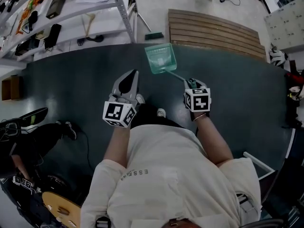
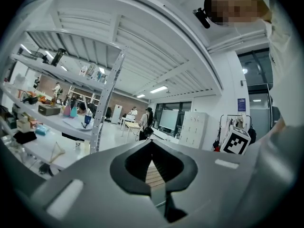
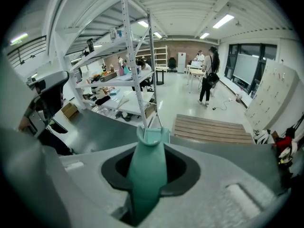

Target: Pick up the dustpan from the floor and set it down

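The teal dustpan point(image 1: 160, 58) hangs ahead of me over the dark floor mat point(image 1: 76, 84), pan end away from me. Its thin handle point(image 1: 178, 76) runs back into my right gripper point(image 1: 190, 83), which is shut on it. In the right gripper view the teal handle point(image 3: 145, 175) fills the gap between the jaws of the right gripper point(image 3: 151, 148), and the pan's edge shows just beyond. My left gripper point(image 1: 134, 74) is held level to the left of the dustpan, apart from it. The left gripper point(image 2: 152, 144) has its jaws together and nothing between them.
A metal shelving rack point(image 1: 71, 13) loaded with tools stands at the back left. A slatted wooden platform point(image 1: 213, 32) lies beyond the mat, with a small green brush head point(image 1: 154, 35) beside it. A cardboard box point(image 1: 10, 87) sits at the left edge. A person point(image 3: 208, 75) stands far off.
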Demonstrator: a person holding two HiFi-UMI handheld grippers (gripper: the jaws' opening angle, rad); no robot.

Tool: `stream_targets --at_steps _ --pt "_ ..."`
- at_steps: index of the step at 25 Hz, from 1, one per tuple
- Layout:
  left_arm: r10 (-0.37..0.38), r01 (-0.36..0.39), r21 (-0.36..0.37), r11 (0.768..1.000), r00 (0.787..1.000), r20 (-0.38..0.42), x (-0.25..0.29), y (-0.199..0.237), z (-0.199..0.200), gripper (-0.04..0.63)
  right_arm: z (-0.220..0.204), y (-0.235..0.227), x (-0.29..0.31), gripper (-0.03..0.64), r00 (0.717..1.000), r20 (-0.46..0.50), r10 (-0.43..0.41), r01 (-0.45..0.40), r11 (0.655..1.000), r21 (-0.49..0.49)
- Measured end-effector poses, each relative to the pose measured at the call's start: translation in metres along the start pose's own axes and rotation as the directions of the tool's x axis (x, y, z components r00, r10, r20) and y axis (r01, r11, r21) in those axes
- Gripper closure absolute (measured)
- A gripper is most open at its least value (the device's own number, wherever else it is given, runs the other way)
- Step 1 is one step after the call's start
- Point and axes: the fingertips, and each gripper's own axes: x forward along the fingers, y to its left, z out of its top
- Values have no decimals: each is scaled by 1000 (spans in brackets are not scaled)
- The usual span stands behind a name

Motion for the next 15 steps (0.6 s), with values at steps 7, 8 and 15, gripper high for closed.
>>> stream_targets --at_steps 7,8,15 --pt "23 -24 -35 999 999 -26 12 34 -11 580 13 12 55 541 997 -68 -20 20 1000 4" --pt "26 -28 -40 999 999 -31 13 40 -13 580 13 14 65 541 996 -83 -24 24 1000 5" --pt "73 -77 -61 995 995 -69 28 87 -35 580 8 31 152 541 984 -176 -38 48 998 49"
